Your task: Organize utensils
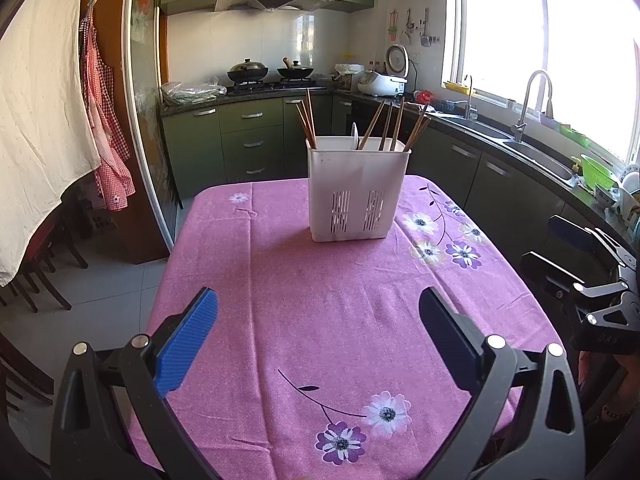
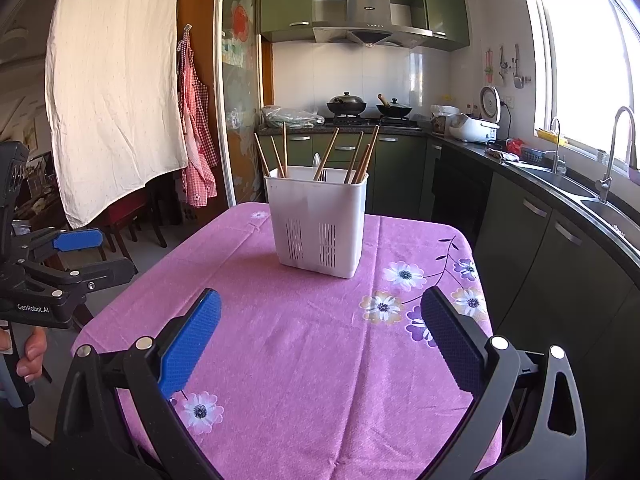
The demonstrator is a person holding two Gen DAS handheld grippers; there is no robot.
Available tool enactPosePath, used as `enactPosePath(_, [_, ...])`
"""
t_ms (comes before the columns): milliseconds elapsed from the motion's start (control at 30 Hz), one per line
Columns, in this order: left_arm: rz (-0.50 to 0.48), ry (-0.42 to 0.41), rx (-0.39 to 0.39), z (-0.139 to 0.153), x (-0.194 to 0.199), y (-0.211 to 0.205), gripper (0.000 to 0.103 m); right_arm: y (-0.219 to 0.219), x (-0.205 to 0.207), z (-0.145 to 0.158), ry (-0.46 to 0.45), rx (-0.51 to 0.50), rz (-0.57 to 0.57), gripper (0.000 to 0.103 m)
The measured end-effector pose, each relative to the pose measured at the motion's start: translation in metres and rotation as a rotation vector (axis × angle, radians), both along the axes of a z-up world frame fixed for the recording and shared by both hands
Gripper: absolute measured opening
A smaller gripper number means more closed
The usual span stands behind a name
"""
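Observation:
A white slotted utensil holder [image 1: 356,192] stands upright at the far middle of the table; it also shows in the right wrist view [image 2: 318,222]. Several wooden chopsticks [image 1: 394,126] [image 2: 360,160] and a white spoon [image 1: 354,135] stick up out of it. My left gripper [image 1: 318,312] is open and empty above the near part of the table, well short of the holder. My right gripper [image 2: 320,316] is open and empty too, also short of the holder. Each gripper shows in the other's view, the right one at the right edge [image 1: 568,248], the left one at the left edge [image 2: 100,254].
The table carries a pink flowered cloth [image 1: 320,300] [image 2: 304,340]. A counter with sinks [image 1: 536,156] runs along the right, a stove with pans [image 1: 272,74] at the back. A white cloth [image 2: 116,80] and a red apron [image 2: 196,128] hang at the left, with chairs [image 1: 48,264] below.

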State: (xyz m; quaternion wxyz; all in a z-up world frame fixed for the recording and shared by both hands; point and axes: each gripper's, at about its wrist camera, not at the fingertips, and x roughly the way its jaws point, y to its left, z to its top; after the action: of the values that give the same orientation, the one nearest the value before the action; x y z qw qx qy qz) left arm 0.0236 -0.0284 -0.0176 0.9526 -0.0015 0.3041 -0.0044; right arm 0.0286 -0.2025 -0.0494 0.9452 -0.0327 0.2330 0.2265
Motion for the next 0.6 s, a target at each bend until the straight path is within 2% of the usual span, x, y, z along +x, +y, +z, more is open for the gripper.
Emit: enactPosePath(600, [0.001,0.009,0.0,-0.0001,0.0006,-0.0003,0.096,0.0025,0.0018,-0.0037,0.012,-0.009,0.005,0.098])
